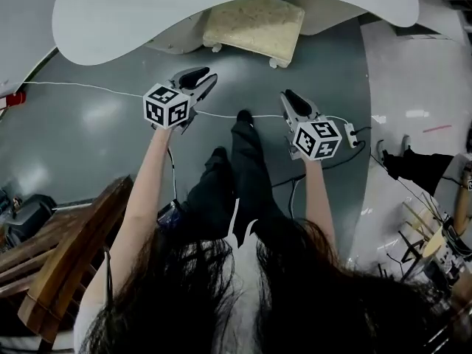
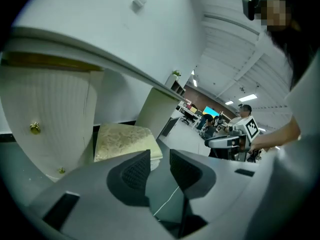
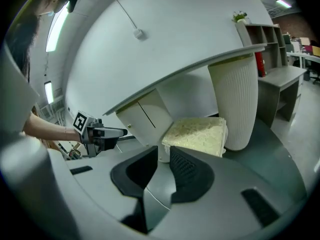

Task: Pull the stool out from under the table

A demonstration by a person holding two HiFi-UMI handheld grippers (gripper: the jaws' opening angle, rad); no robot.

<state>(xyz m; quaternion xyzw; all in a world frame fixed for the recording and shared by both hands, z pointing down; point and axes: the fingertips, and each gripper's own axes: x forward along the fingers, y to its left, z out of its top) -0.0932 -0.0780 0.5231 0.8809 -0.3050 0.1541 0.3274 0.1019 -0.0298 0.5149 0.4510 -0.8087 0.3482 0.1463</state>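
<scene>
The stool (image 1: 254,24), low with a beige cushion and white feet, stands on the grey floor, its far side under the edge of the white table (image 1: 147,13). My left gripper (image 1: 205,76) hovers a little short of it on the left, shut and empty. At about the same distance on the right, my right gripper (image 1: 289,96) is also shut with nothing in it. In the left gripper view the stool (image 2: 120,139) lies just beyond my shut left gripper (image 2: 160,159). The right gripper view has the stool (image 3: 197,131) past the right gripper (image 3: 164,156).
A white cable (image 1: 88,87) crosses the floor to a power strip (image 1: 350,133). Wooden furniture (image 1: 66,257) and a black bag (image 1: 26,216) sit at lower left. The ribbed table pedestal (image 3: 240,99) stands right beside the stool. The person's legs (image 1: 236,168) stand between the grippers.
</scene>
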